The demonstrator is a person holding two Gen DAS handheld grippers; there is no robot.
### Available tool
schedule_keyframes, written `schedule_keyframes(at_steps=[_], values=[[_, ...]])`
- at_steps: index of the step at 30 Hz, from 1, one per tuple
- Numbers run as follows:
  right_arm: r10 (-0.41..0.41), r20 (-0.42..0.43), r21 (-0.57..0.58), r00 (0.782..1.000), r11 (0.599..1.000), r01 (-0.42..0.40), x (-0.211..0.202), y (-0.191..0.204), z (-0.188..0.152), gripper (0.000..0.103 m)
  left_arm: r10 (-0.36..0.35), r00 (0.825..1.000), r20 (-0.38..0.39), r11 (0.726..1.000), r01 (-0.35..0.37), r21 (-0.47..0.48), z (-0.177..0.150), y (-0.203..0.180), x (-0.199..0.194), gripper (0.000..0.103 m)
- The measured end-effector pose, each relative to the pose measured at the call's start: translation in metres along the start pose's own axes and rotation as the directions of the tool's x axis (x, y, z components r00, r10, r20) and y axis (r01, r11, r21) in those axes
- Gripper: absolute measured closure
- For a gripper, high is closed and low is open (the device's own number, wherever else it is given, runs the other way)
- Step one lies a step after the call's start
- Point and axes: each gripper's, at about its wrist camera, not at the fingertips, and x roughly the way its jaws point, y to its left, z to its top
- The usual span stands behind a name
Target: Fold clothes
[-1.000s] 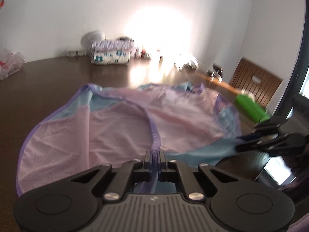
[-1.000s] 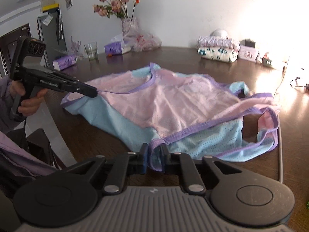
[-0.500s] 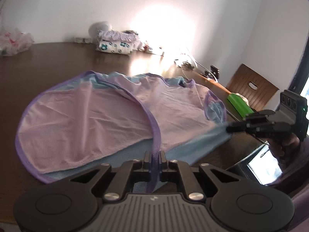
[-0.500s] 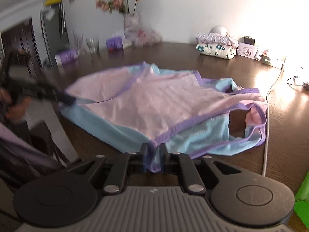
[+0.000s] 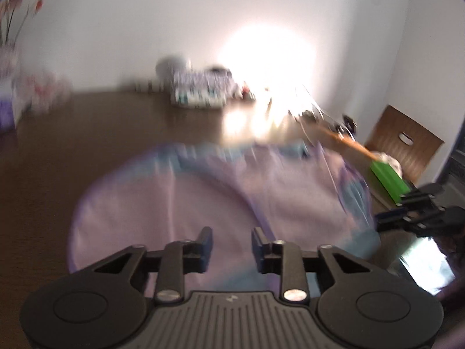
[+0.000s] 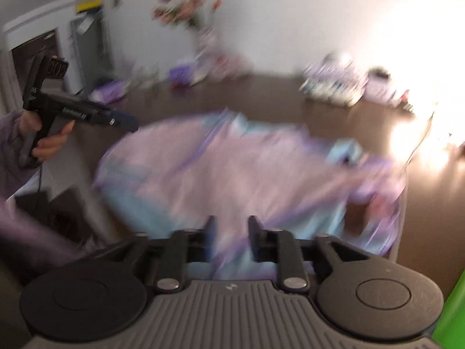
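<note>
The pink and blue garment (image 5: 221,203) lies spread on the dark surface (image 5: 72,133), blurred. Both the left gripper (image 5: 231,244) and the right gripper (image 6: 229,234) stand parted over its near edge, their fingers (image 6: 209,232) gripping nothing.

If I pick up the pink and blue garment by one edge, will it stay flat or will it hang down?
The garment would probably hang limp: it looks thin and lies in soft wrinkles on the table. It seems light, so one hand-held gripper should lift it. Its loose strap loop may trail or catch. The frames are blurred, so the fabric's texture is uncertain.
</note>
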Motion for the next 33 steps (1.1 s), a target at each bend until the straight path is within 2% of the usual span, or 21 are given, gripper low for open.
schedule_keyframes(at_steps=[2, 4, 5, 7, 9, 11, 12, 13, 15, 17, 20, 23, 25, 27, 29, 32, 33], values=[[-0.067, 0.004, 0.060, 0.998, 0.996, 0.066, 0.026, -0.015, 0.035, 0.068, -0.002, 0.999, -0.042, 0.999, 0.000, -0.050, 0.040, 0.005, 0.027, 0.058], [-0.105, -0.034, 0.157, 0.994, 0.982, 0.109, 0.063, -0.032, 0.068, 0.068, -0.004, 0.995, -0.097, 0.984, -0.013, -0.176, 0.075, 0.013, 0.063, 0.058], [-0.116, -0.056, 0.202, 0.992, 0.971, 0.125, 0.081, -0.040, 0.082, 0.068, 0.023, 0.992, -0.124, 0.967, -0.053, -0.249, 0.088, 0.018, 0.082, 0.059], [-0.106, -0.086, 0.243, 0.991, 0.962, 0.124, 0.107, -0.050, 0.088, 0.068, 0.097, 0.982, -0.162, 0.912, -0.153, -0.380, 0.103, 0.031, 0.113, 0.061], [-0.090, -0.112, 0.276, 0.990, 0.954, 0.118, 0.132, -0.059, 0.091, 0.068, 0.153, 0.968, -0.198, 0.841, -0.232, -0.489, 0.105, 0.045, 0.135, 0.063], [-0.073, -0.137, 0.308, 0.988, 0.945, 0.112, 0.157, -0.069, 0.094, 0.068, 0.166, 0.957, -0.238, 0.776, -0.276, -0.567, 0.098, 0.057, 0.149, 0.065], [-0.064, -0.150, 0.325, 0.987, 0.939, 0.110, 0.169, -0.073, 0.096, 0.068, 0.161, 0.956, -0.245, 0.765, -0.278, -0.581, 0.095, 0.060, 0.154, 0.066], [-0.055, -0.162, 0.341, 0.985, 0.934, 0.108, 0.181, -0.078, 0.097, 0.069, 0.159, 0.955, -0.249, 0.758, -0.280, -0.589, 0.092, 0.062, 0.157, 0.066], [-0.035, -0.179, 0.358, 0.983, 0.929, 0.098, 0.201, -0.083, 0.096, 0.077, 0.155, 0.960, -0.232, 0.754, -0.266, -0.601, 0.087, 0.065, 0.160, 0.066], [-0.023, -0.177, 0.346, 0.984, 0.934, 0.084, 0.205, -0.080, 0.092, 0.093, 0.154, 0.966, -0.209, 0.750, -0.252, -0.611, 0.083, 0.068, 0.163, 0.067], [-0.061, -0.127, 0.311, 0.990, 0.945, 0.098, 0.201, -0.076, 0.092, 0.099, 0.164, 0.969, -0.184, 0.747, -0.244, -0.618, 0.077, 0.071, 0.164, 0.102], [-0.158, -0.033, 0.273, 0.987, 0.948, 0.161, 0.176, -0.066, 0.090, 0.099, 0.169, 0.978, -0.121, 0.738, -0.207, -0.643, 0.069, 0.073, 0.155, 0.103], [-0.223, 0.035, 0.251, 0.974, 0.945, 0.207, 0.157, -0.059, 0.088, 0.099, 0.183, 0.981, -0.068, 0.725, -0.181, -0.665, 0.061, 0.075, 0.144, 0.103], [-0.267, 0.064, 0.248, 0.962, 0.937, 0.244, 0.146, -0.054, 0.087, 0.099, 0.209, 0.978, -0.028, 0.712, -0.171, -0.681, 0.053, 0.076, 0.133, 0.103], [-0.279, 0.050, 0.269, 0.959, 0.928, 0.256, 0.145, -0.057, 0.085, 0.099, 0.225, 0.974, 0.005, 0.710, -0.160, -0.686, 0.048, 0.076, 0.124, 0.103], [-0.258, -0.086, 0.267, 0.962, 0.924, 0.272, 0.167, -0.062, 0.081, 0.095, 0.242, 0.970, 0.013, 0.711, -0.168, -0.683, 0.047, 0.078, 0.122, 0.102], [-0.266, -0.089, 0.277, 0.960, 0.919, 0.281, 0.165, -0.063, 0.081, 0.094, 0.250, 0.968, 0.011, 0.709, -0.175, -0.683, 0.048, 0.080, 0.123, 0.099]])
